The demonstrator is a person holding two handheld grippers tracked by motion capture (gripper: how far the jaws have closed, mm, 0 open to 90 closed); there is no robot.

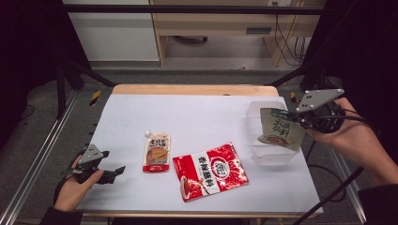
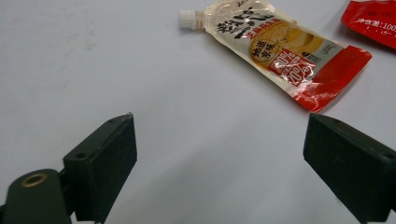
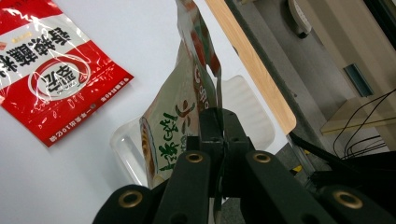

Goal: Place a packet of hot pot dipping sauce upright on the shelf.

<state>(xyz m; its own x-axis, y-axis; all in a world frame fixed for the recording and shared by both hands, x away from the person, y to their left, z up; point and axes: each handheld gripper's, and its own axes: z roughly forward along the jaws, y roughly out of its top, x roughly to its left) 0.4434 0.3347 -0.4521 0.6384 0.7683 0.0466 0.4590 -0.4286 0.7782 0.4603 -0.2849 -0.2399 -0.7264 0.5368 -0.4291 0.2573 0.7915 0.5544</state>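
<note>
1. We've got the right tool (image 1: pixel 294 118) clamped tight on the edge of a pale pouch with green lettering (image 1: pixel 280 129), so that one's gripped, no doubt about it (the right gripper view shows the jaws pinched together on the foil seam).
2. The pouch hangs in the air over a clear plastic container (image 1: pixel 270 154) at the right side of the counter (image 1: pixel 197 112), lower corner dipping toward the opening.
3. Our left tool (image 1: pixel 115 172) sits low at the left edge of the counter with its jaws standing wide apart and nothing between them.
4. Just ahead of it lies a spouted sauce pouch (image 1: pixel 156 152) flat on the counter, white cap pointing away from us.
5. Right beside that is a bigger red and white packet (image 1: pixel 210 171), also flat, a bit tilted, near the container but not touching it.
</note>
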